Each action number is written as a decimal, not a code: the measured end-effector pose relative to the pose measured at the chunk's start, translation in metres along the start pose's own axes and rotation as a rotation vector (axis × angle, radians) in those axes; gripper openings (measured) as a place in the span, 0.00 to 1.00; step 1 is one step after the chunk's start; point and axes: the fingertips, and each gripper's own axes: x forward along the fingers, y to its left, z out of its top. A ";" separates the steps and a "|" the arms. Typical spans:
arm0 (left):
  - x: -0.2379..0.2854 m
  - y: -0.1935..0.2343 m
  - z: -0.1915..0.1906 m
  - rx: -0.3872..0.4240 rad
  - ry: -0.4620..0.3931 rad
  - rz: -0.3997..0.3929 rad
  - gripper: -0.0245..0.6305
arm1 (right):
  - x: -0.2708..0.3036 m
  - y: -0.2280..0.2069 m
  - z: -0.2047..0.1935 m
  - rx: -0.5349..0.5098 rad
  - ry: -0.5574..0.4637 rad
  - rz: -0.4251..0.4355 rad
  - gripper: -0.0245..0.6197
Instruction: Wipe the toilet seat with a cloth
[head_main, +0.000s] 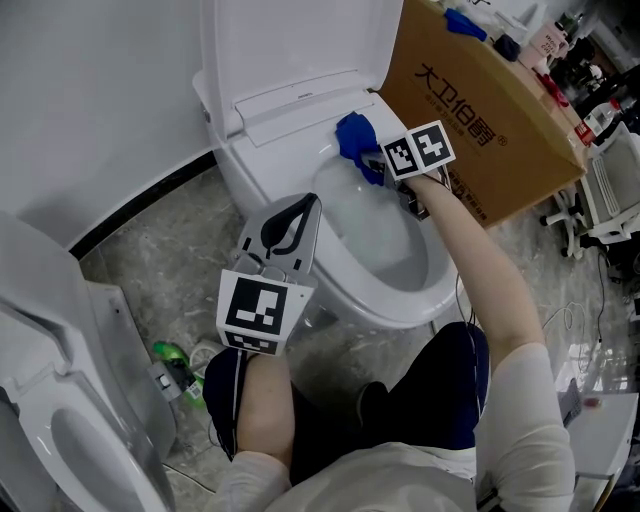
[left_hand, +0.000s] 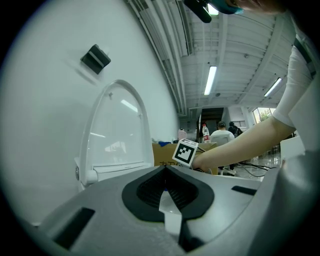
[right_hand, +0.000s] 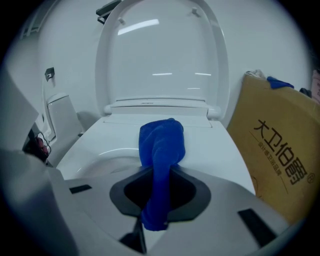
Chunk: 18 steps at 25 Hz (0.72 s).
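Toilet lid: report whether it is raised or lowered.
Raised. The toilet lid stands upright behind the seat, leaning back toward the wall; the right gripper holds a blue cloth at the seat's rear.

Around the toilet

The cloth (head_main: 355, 140) lies on the rear right of the toilet seat (head_main: 425, 298), between the jaws of the right gripper (head_main: 372, 160), just before the raised lid (head_main: 290, 40). The left gripper (head_main: 300, 215) hangs over the seat's left edge. A cardboard box (head_main: 490, 130) stands just right; a second toilet (head_main: 60, 440) stands left, a bottle (head_main: 178, 367) on the floor (head_main: 160, 270) between
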 end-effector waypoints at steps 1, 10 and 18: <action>0.000 0.000 0.000 0.000 0.001 0.000 0.05 | 0.001 0.003 0.000 -0.004 0.000 0.004 0.12; 0.000 0.004 -0.007 -0.007 0.020 0.009 0.05 | 0.007 0.018 0.001 -0.018 -0.020 0.008 0.12; 0.004 0.003 -0.009 -0.007 0.025 0.005 0.05 | -0.003 0.025 0.005 0.003 -0.086 0.020 0.12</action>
